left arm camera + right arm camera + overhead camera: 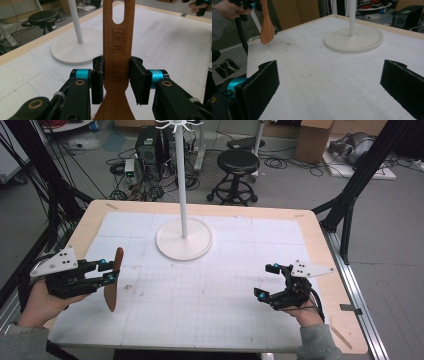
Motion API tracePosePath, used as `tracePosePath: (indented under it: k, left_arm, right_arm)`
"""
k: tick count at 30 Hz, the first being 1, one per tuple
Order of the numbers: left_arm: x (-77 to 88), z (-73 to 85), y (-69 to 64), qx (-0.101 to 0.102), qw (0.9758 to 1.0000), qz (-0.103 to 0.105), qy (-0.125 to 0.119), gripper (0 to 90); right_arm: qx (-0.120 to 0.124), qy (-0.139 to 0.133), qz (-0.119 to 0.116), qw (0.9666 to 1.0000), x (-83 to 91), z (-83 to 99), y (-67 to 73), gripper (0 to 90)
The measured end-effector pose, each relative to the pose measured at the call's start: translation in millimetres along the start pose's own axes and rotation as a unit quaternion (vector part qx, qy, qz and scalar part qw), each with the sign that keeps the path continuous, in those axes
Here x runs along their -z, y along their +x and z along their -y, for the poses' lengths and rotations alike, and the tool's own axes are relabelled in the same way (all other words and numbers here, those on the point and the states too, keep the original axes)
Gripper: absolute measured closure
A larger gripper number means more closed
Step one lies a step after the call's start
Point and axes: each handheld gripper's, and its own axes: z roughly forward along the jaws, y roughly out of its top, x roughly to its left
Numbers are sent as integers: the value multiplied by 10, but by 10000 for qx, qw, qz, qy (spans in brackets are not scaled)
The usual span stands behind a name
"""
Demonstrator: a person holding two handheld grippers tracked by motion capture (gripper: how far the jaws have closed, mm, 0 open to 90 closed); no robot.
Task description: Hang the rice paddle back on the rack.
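A light wooden table [325, 245] fills the middle of the high view, covered by a white gridded mat [210, 290] with faint smudges. In the upper centre stands a white stand [184, 239], a round base with a thin pole rising out of the top of the frame. Beyond the table lies a grey floor with tangled cables, a black stool [238, 162] and a cardboard box [314, 137] at upper right.

At lower left, the left gripper [111, 271] clamps its jaws on the handle of a wooden spatula [113, 282], which is held above the mat, blade towards the bottom of the frame. At lower right, the right gripper [266, 280] hovers over the mat, jaws spread wide with nothing between them.
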Motion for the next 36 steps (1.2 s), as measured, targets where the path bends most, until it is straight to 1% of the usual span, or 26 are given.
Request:
tracePosePath:
  k: [4,8,9,12,16,17,21,24,27,29,30,31,32,34,36]
  left_arm:
    - [-24,-82,53,1,10000,-91,39,651]
    - [-30,-146,95,35,10000,-84,-31,651]
    - [-30,-162,104,38,9999,-110,-44,652]
    - [-23,-199,136,73,9999,-93,-107,651]
    - [-6,-213,186,179,9996,-101,-171,651]
    - [-2,-213,201,220,9995,-90,-223,651]
    - [-13,-221,226,229,9993,-17,-310,651]
    - [-51,-241,247,229,9993,-7,-305,652]
    - [-82,-292,282,222,9992,4,-339,651]
    - [-96,-327,299,260,9989,30,-400,651]
    - [-101,-347,310,266,9988,11,-415,651]
    - [-101,-365,328,241,9988,8,-415,652]
    - [-105,-385,342,282,9985,13,-459,652]
    - [-104,-408,372,263,9983,37,-516,652]
    - [-101,-427,408,279,9982,21,-529,652]
  right_arm:
    - [19,-24,3,10000,3,0,-5,10]
    - [-6,-33,0,10000,8,0,-4,10]
    - [-8,-30,1,10000,8,1,-5,10]
    - [-18,-11,7,10000,4,5,-3,10]
    - [-17,4,-2,10000,-1,6,-3,10]
    - [-20,-1,0,10000,0,6,-2,10]
    - [-30,-9,-6,10000,4,6,-3,10]
    - [-33,-36,-7,10000,7,4,-5,10]
    - [-9,-75,-9,10000,12,3,-11,10]
    - [-61,-75,-15,10000,24,5,-11,10]
    - [-50,-109,-3,9999,28,5,-19,10]
    - [-66,-111,4,9999,34,7,-21,10]
    - [-73,-113,-3,9999,40,8,-24,10]
    - [-101,-126,-1,9999,44,6,-22,10]
    - [-73,-132,-6,9999,40,6,-26,10]
